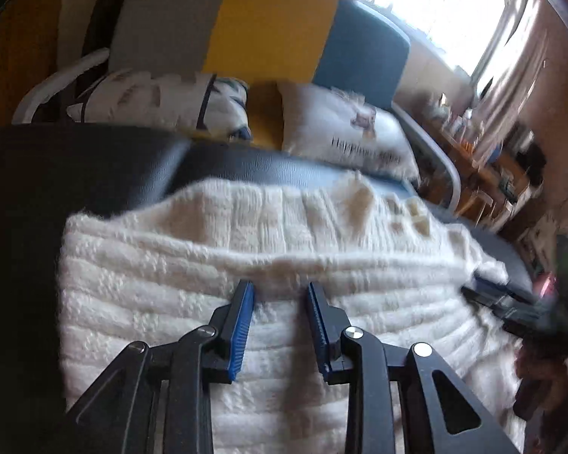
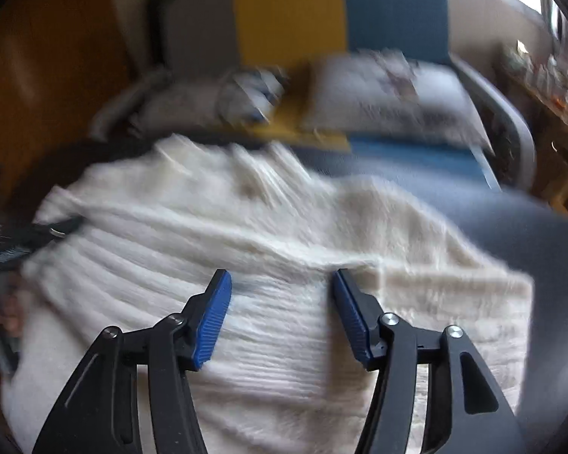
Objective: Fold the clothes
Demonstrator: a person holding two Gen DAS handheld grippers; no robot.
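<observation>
A white knitted sweater lies folded on a dark padded surface; it also fills the right wrist view. My left gripper is open and empty, its blue pads just over the sweater's middle near a fold ridge. My right gripper is open and empty, wider apart, above the sweater's near half. The right gripper shows in the left wrist view at the sweater's right edge. The left gripper shows at the left edge of the right wrist view.
Behind the dark surface stands a sofa with grey, yellow and blue back panels and two white cushions. A bright window with curtains and a cluttered wooden shelf are at the right.
</observation>
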